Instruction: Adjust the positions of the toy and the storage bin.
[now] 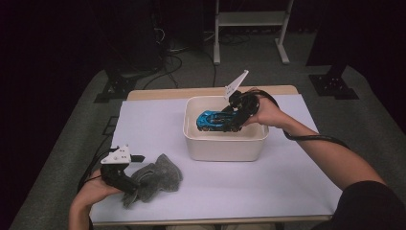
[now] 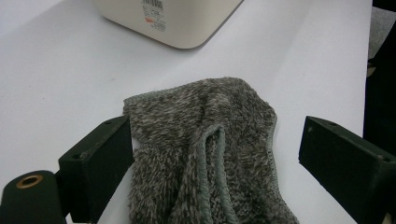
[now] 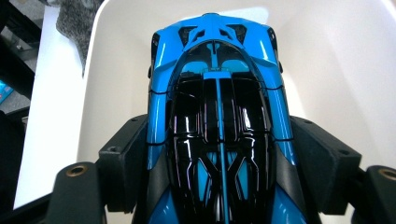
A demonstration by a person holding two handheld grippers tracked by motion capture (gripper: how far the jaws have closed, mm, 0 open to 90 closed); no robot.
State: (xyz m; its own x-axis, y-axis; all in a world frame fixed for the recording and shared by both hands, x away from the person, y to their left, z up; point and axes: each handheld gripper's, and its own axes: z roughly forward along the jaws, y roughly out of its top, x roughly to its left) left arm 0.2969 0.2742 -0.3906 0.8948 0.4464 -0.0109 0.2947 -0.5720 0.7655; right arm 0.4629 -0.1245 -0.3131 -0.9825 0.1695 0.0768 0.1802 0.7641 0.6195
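**Toy car held over the tub, cloth waiting on the mat**

Both tongs are at work on the table. From the high view, the right gripper [image 1: 233, 113] reaches in from the far right side of the white tub [image 1: 225, 146], and its two black jaws press on the flanks of the blue toy car [image 1: 214, 120]. The right gripper view shows the same grip from behind: each pad sits flat against one side of the car's blue and black body, with the car's nose pointing away into the tub's white hollow. The car hangs inside the tub's rim, slightly tilted; whether it touches the bottom cannot be told.

The table carries a pale sheet [image 1: 158, 120] that covers most of its top. The tub stands near the middle of that sheet, toward the far edge.

The grey cloth [image 1: 153, 178] lies bunched at the near left corner of the sheet, well apart from the tub. The left gripper [image 1: 136, 165] rests over it with its jaws spread wide. In the left gripper view the fluffy cloth [image 2: 205, 154] lies between them: the left jaw is right at the cloth's edge, the right jaw stands clear of it, and nothing is gripped.
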